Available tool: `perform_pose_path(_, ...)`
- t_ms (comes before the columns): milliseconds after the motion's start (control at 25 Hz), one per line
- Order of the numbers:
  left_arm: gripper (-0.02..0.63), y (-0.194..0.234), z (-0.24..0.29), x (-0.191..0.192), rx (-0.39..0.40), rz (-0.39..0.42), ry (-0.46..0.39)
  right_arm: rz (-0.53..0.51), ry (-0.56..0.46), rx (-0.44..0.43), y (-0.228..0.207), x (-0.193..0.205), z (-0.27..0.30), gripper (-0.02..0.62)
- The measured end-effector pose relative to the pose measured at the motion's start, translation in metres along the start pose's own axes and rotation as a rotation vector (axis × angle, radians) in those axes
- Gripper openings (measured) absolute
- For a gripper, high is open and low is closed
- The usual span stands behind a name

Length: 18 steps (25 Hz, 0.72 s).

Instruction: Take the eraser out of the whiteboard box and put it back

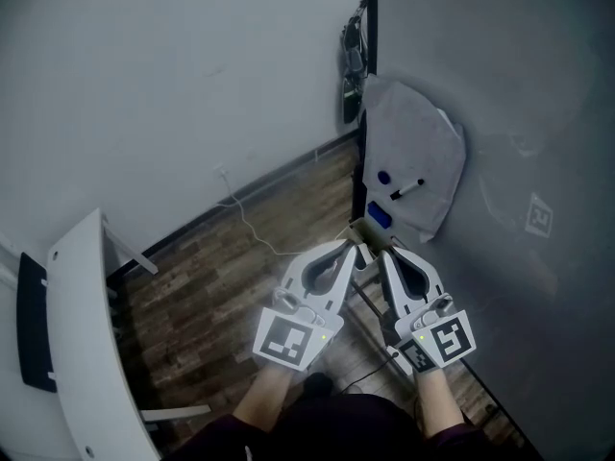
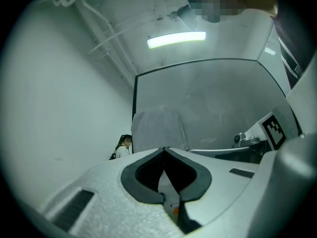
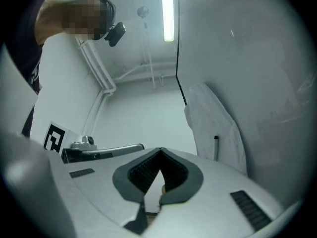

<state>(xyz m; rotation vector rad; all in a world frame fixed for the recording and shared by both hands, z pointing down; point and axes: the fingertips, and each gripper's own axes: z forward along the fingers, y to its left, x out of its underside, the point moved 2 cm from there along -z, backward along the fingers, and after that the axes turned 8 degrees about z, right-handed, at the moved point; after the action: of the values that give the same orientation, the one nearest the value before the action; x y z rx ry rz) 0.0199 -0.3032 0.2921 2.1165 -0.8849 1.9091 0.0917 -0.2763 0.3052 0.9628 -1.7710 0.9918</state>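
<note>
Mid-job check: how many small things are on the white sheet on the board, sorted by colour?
Blue: 2 (round piece; block at the lower edge of the sheet)
Black: 1 (pen)
Total: 3

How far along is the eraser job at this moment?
Done: cannot tell. What looks like the eraser, blue, sits at the whiteboard box. In hand: nothing. The left gripper and right gripper have their jaws shut and empty, tips near the box. Left: either the whole take-out and return, or nothing.
</note>
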Motion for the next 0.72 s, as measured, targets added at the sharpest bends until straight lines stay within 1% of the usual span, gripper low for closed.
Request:
perform_pose_path(200, 0.005, -0.0009, -0.0008, 0.0016, -0.006, -0.005, 0.003, 0.0, 0.01, -0.001, -0.0005, 0.0038, -0.0018, 0.003)
perform_pose_path(480, 0.005, -0.0042, 0.0018, 0.0033, 0.001, -0.005, 0.004, 0.01, -0.003, 0.004, -0.0033, 0.0017, -0.0035, 0.003)
perform_pose_path(600, 0.005, -0.0039, 0.0023, 0.0048, 0.002, -0.008, 0.008, 0.033, -0.026, -0.014, 0.0006, -0.0024, -0.0008, 0.003)
perform_pose_path(720, 0.005, -0.0029, 0.0014, 0.006, 0.0, -0.01, 0.012, 0.028, -0.017, -0.013, 0.0008, -0.0006, -0.0008, 0.003)
